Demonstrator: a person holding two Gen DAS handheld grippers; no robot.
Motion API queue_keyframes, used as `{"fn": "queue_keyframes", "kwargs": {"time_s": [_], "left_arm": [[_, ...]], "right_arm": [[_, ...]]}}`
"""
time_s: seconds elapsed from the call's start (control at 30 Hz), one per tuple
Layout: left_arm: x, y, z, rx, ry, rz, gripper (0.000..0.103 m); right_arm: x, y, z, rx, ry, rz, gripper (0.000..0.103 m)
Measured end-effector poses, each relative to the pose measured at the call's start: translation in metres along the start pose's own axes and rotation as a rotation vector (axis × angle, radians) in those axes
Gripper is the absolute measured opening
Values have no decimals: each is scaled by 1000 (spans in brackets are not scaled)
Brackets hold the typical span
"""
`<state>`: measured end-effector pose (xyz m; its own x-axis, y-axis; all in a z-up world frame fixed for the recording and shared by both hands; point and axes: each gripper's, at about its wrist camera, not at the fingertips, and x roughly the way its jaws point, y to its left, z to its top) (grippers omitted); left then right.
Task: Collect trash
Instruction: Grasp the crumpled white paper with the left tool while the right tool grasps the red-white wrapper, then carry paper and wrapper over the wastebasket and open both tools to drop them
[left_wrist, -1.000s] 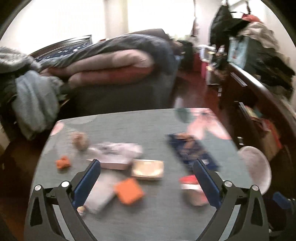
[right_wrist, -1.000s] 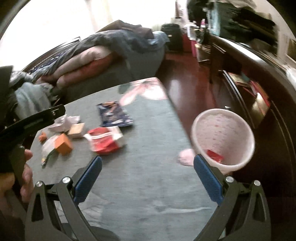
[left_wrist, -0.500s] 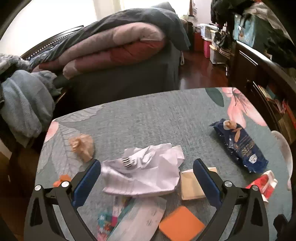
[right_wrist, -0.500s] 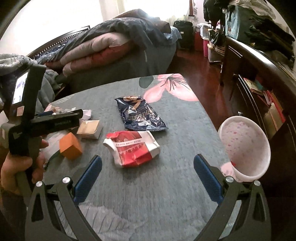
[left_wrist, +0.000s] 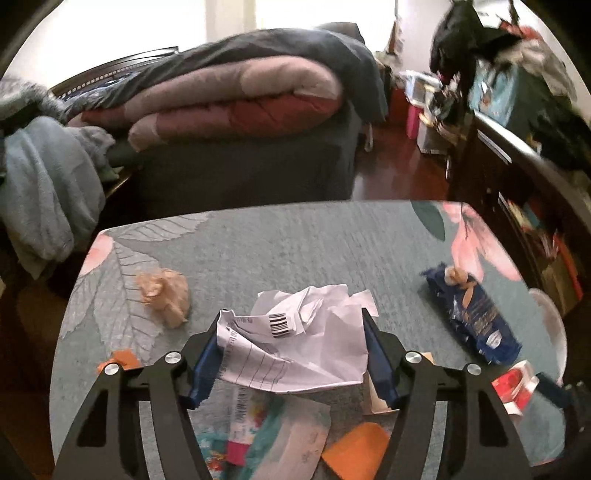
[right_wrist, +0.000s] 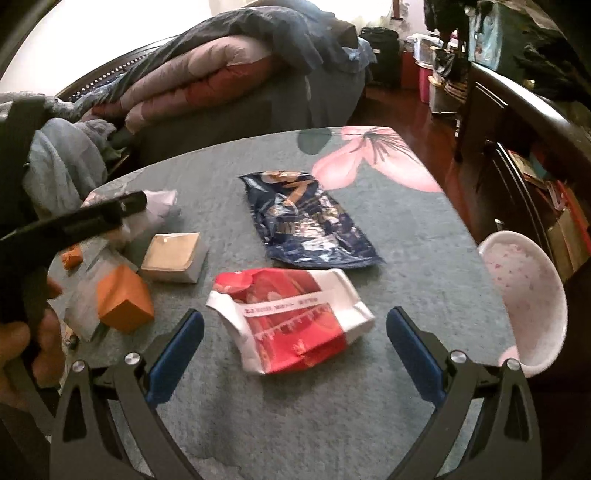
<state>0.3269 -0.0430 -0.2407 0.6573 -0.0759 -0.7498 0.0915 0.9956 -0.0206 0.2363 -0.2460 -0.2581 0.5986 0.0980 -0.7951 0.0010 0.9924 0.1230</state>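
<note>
A crumpled white paper (left_wrist: 306, 343) with a barcode lies on the grey-green floral table (left_wrist: 295, 240). My left gripper (left_wrist: 291, 325) is closing around it, and both blue pads touch its edges. In the right wrist view a red and white packet (right_wrist: 291, 317) lies between the fingers of my right gripper (right_wrist: 294, 321). Those jaws stand wide, are closing a little, and touch nothing. A dark blue snack bag (right_wrist: 306, 221) lies just beyond the packet. A hand (right_wrist: 22, 343) holds the left gripper (right_wrist: 74, 221) at the left edge.
A tan tissue wad (left_wrist: 164, 295), an orange box (right_wrist: 123, 299), a tan box (right_wrist: 173, 256) and a printed wrapper (left_wrist: 273, 435) litter the table. A pink-white bin (right_wrist: 524, 299) stands off the table's right edge. A bed with piled quilts (left_wrist: 236, 99) is beyond, a dark cabinet (right_wrist: 517, 122) right.
My left gripper came down over the white paper and its jaws narrowed onto it. My right gripper moved in over the red and white packet.
</note>
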Motion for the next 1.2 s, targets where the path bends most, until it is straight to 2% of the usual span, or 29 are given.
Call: {"fn": "queue_keyframes", "kwargs": {"time_s": [0.03, 0.1, 0.13, 0.67, 1.2], "left_arm": [[-3, 4, 1, -12, -9, -2, 68], [-13, 10, 3, -38, -27, -8, 68], [-17, 12, 4, -47, -33, -13, 68], [-80, 9, -2, -59, -120, -13, 69], [-139, -38, -8, 3, -210, -71, 70]], "right_arm": [[1, 1, 0, -9, 4, -2, 82], [0, 3, -1, -21, 4, 1, 76], [-1, 3, -1, -20, 5, 13, 69], [-57, -4, -14, -15, -73, 39, 69], [-109, -25, -31, -15, -141, 45, 69]]}}
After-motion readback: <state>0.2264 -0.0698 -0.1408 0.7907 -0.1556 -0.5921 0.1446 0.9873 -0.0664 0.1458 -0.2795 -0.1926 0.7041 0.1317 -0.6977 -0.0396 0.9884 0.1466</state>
